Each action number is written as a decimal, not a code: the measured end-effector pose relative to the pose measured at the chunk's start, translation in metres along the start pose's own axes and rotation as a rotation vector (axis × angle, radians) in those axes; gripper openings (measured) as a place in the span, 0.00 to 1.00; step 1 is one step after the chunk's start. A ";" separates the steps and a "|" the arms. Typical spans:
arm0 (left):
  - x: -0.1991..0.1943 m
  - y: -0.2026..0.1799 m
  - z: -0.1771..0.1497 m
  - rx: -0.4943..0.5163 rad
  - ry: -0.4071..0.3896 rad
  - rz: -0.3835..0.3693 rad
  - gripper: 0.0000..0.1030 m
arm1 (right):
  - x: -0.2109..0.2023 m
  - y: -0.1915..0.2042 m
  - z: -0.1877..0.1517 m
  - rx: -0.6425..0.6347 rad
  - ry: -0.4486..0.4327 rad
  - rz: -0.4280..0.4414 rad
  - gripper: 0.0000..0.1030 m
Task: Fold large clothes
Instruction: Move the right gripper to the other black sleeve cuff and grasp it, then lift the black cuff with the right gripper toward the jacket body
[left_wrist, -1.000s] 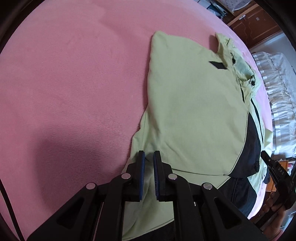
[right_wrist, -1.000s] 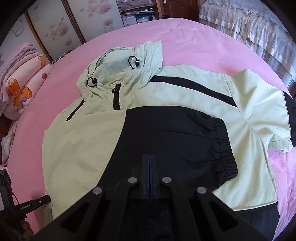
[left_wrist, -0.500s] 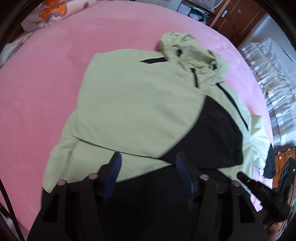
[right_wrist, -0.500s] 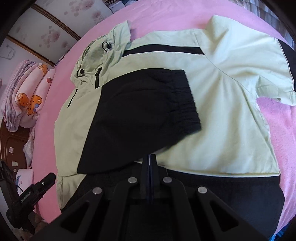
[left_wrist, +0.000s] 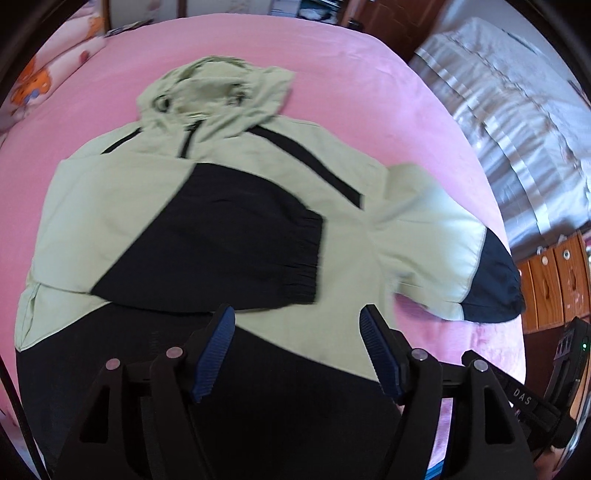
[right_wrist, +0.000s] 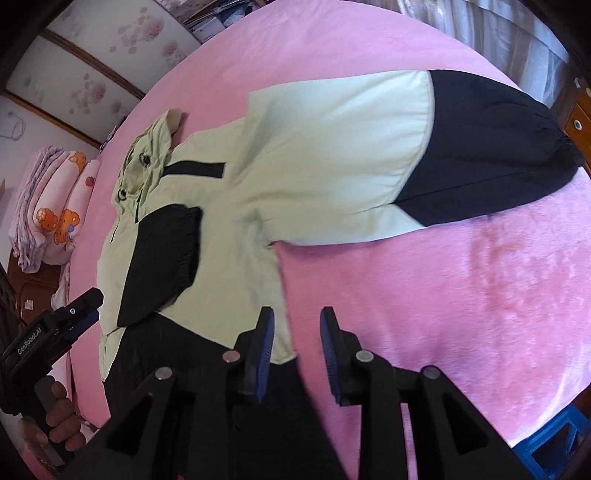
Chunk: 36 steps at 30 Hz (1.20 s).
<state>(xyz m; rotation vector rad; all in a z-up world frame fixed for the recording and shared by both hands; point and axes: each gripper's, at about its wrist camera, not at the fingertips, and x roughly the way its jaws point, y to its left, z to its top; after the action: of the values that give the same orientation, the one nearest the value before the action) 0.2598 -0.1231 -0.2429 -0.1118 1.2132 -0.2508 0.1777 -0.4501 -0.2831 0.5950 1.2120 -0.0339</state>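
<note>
**Jacket flat on the pink bed, one sleeve folded in, both grippers empty**

The light green and black hooded jacket (left_wrist: 236, 206) lies spread front-up on the pink blanket (left_wrist: 369, 88) that covers the bed. Its hood (left_wrist: 218, 92) points toward the far side, and its black hem band lies at the near edge, under the grippers. One sleeve (left_wrist: 229, 236), green at the shoulder and black down to an elastic cuff, lies folded across the chest. The other sleeve (right_wrist: 424, 158) stretches out sideways over the blanket, its black cuff end reaching toward the bed's edge.

The left gripper (left_wrist: 295, 347) hangs above the lower front of the jacket; its jaws have just been opening and stand wide apart with nothing between them. The right gripper (right_wrist: 295, 350) hangs over the jacket's lower corner where it meets the blanket; its jaws have just been opening too, stand a little apart, and hold nothing. A hand (right_wrist: 59, 421) grips the left gripper's handle in the right wrist view.

Folded bedding (right_wrist: 55, 206) with cartoon prints sits beyond the bed, and wooden drawers (left_wrist: 554, 280) stand at the side.
</note>
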 end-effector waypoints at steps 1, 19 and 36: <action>0.002 -0.013 0.000 0.015 0.007 -0.006 0.69 | -0.005 -0.016 0.003 0.027 -0.002 0.002 0.25; 0.050 -0.174 0.014 0.314 0.118 -0.015 0.69 | -0.045 -0.202 0.044 0.435 -0.242 0.011 0.39; 0.070 -0.189 0.017 0.342 0.141 -0.007 0.69 | -0.022 -0.249 0.068 0.548 -0.528 -0.080 0.39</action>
<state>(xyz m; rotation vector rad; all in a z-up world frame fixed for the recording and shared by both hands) 0.2740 -0.3238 -0.2590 0.2013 1.2929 -0.4747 0.1449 -0.6979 -0.3512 0.9424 0.7008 -0.5715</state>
